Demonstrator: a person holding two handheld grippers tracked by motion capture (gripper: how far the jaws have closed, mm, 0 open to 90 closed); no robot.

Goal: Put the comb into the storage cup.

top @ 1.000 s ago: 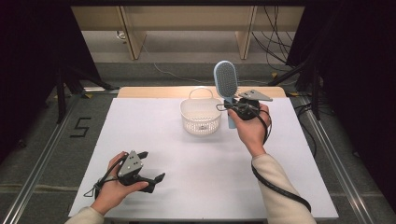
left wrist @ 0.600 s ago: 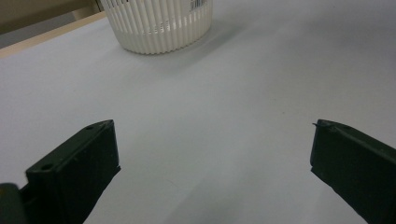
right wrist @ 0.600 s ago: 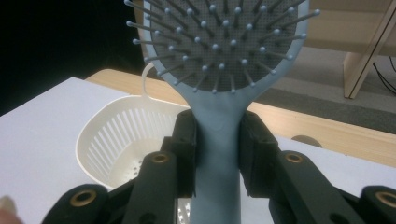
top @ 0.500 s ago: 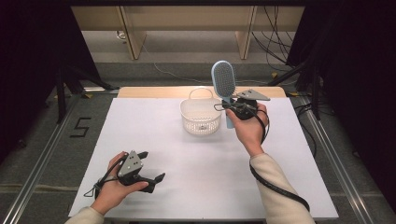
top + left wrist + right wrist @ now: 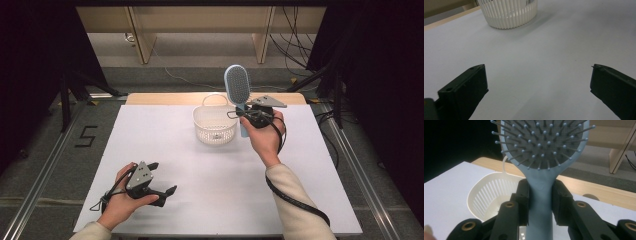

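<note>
Right claw clamped on blue hairbrush handle, brush upright w/ head up, just beside white basket near table far edge; left claw wide open, empty, near front-left corner

Hairbrush: pale blue plastic, oval paddle head with a grey cushion set with ball-tipped pins. Pose: upright, head uppermost, handle pointing down, raised clear of the table near its far edge, right of centre. State: clamped by the handle just below the head.

Basket: white plastic, round, slatted wall, thin loop handle at its far rim. Stands upright on the table, near the far edge, just left of the hairbrush.
</note>
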